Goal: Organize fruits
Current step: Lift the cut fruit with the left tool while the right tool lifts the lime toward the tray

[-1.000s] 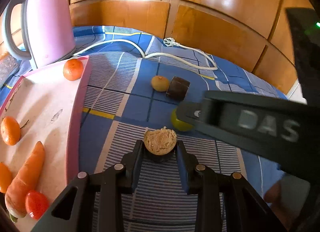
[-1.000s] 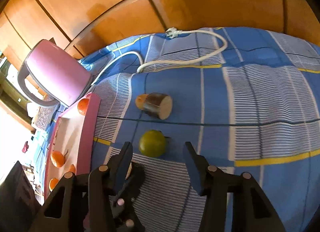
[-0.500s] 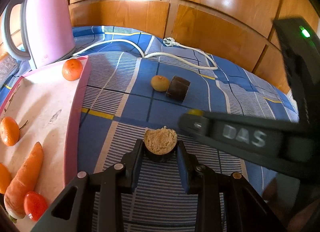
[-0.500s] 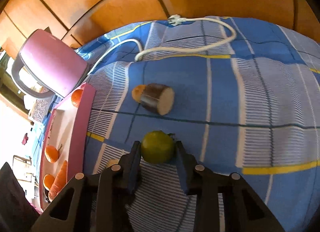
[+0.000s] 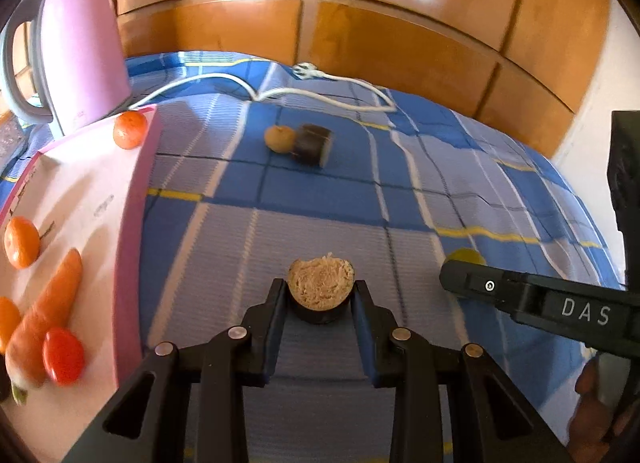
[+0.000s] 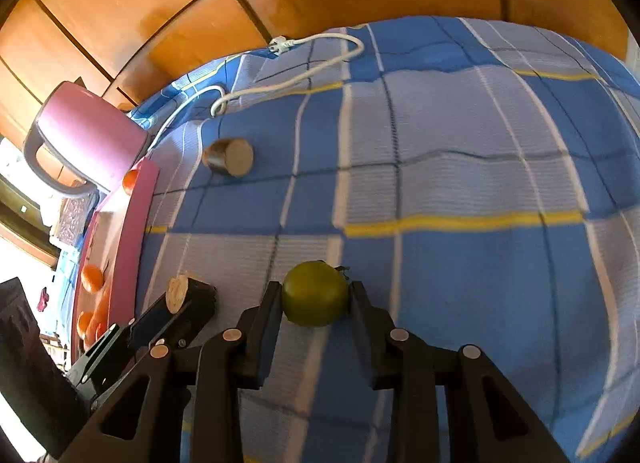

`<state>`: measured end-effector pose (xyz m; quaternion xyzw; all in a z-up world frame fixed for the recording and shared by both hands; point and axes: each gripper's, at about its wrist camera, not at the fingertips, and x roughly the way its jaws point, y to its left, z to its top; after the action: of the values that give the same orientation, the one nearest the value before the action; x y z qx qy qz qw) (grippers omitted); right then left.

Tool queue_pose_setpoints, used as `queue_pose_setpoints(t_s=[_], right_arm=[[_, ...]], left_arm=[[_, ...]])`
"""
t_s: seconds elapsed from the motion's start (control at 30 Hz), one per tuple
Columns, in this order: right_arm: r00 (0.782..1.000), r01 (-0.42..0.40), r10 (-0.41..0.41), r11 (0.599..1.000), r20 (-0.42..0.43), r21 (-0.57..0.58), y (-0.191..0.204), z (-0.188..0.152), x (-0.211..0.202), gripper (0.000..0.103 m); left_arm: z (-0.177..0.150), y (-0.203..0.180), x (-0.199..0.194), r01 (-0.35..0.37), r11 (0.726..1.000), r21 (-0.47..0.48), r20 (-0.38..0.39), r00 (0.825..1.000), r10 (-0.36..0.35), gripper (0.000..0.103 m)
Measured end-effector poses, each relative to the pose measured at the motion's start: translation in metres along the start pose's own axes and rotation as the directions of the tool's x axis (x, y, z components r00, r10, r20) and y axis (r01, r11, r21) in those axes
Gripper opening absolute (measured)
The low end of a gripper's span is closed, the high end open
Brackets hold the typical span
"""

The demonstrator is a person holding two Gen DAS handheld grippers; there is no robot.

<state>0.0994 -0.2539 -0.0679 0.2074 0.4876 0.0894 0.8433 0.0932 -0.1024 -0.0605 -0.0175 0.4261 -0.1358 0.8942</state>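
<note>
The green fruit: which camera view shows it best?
The right wrist view: the green fruit sits whole between the right gripper fingers. The left wrist view shows only a yellow-green sliver behind that gripper's finger.

1. A pink electric kettle [image 5: 80, 47] with a grey handle stands at the far left.
2. A white power cord [image 5: 328, 89] with its plug lies loose on the blue checked cloth [image 5: 328, 199].
3. Glossy wooden panels [image 5: 400, 23] rise behind the cloth.
</note>
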Motion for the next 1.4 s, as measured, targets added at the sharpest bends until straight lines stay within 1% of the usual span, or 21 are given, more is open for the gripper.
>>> queue_pose_setpoints(t_s=[0.1, 0.2, 0.27, 0.43, 0.53, 0.67, 0.73, 0.87, 0.97, 1.1, 1.2, 1.27, 1.3, 1.4], right_arm=[[1.000, -0.013, 0.013, 1.000, -0.012, 0.010, -0.007, -0.014, -0.010, 0.034], [1.000, -0.017, 0.017, 1.000, -0.022, 0.004, -0.011, -0.030, -0.021, 0.034], [1.000, -0.019, 0.019, 1.000, -0.024, 0.004, -0.011, -0.038, -0.025, 0.034], [1.000, -0.020, 0.020, 1.000, -0.019, 0.003, -0.012, -0.048, -0.030, 0.034], [1.000, -0.009, 0.009, 1.000, -0.006, -0.007, -0.010, -0.049, -0.030, 0.034], [0.999, 0.029, -0.027, 0.998, 0.029, -0.051, -0.003, -0.051, -0.029, 0.041], [0.998, 0.049, -0.046, 0.997, 0.049, -0.067, -0.001, -0.052, -0.028, 0.042], [0.995, 0.051, -0.045, 0.996, 0.090, -0.070, -0.001, -0.052, -0.025, 0.047], [0.992, 0.049, -0.041, 0.997, 0.118, -0.061, -0.003, -0.054, -0.025, 0.047], [0.989, 0.066, -0.056, 0.995, 0.138, -0.073, 0.000, -0.057, -0.024, 0.047], [0.989, 0.063, -0.053, 0.996, 0.137, -0.067, -0.001, -0.058, -0.025, 0.047], [0.989, 0.073, -0.063, 0.995, 0.137, -0.066, -0.001, -0.059, -0.026, 0.041], [0.988, 0.088, -0.078, 0.994, 0.137, -0.066, -0.001, -0.059, -0.026, 0.034], [0.987, 0.102, -0.091, 0.992, 0.136, -0.075, -0.002, -0.059, -0.027, 0.033]], left_arm=[[-0.014, -0.012, -0.009, 0.023, 0.999, 0.037, -0.007, 1.000, -0.022, 0.032], [-0.022, -0.017, -0.016, 0.049, 0.998, 0.045, -0.017, 0.999, -0.048, 0.033], [-0.027, -0.020, -0.019, 0.051, 0.997, 0.058, -0.016, 0.999, -0.050, 0.033], [-0.030, -0.013, -0.021, 0.087, 0.996, 0.019, -0.016, 0.996, -0.086, 0.033], [-0.031, -0.016, -0.020, 0.077, 0.997, 0.032, -0.013, 0.997, -0.076, 0.034], [-0.032, -0.017, -0.019, 0.066, 0.997, 0.047, -0.013, 0.998, -0.065, 0.034], [-0.032, -0.017, -0.019, 0.064, 0.997, 0.046, -0.013, 0.998, -0.063, 0.034], [-0.032, -0.017, -0.018, 0.059, 0.997, 0.048, -0.013, 0.998, -0.059, 0.034], [-0.032, -0.016, -0.018, 0.063, 0.997, 0.050, -0.015, 0.998, -0.062, 0.034], [-0.033, -0.019, -0.018, 0.048, 0.995, 0.082, -0.012, 0.999, -0.048, 0.034], [-0.033, -0.018, -0.018, 0.052, 0.996, 0.077, -0.013, 0.999, -0.051, 0.034], [-0.033, -0.018, -0.018, 0.051, 0.996, 0.079, -0.012, 0.999, -0.051, 0.034], [-0.033, -0.018, -0.018, 0.051, 0.996, 0.080, -0.011, 0.999, -0.050, 0.034], [-0.033, -0.019, -0.019, 0.050, 0.995, 0.081, -0.010, 0.999, -0.050, 0.033]])
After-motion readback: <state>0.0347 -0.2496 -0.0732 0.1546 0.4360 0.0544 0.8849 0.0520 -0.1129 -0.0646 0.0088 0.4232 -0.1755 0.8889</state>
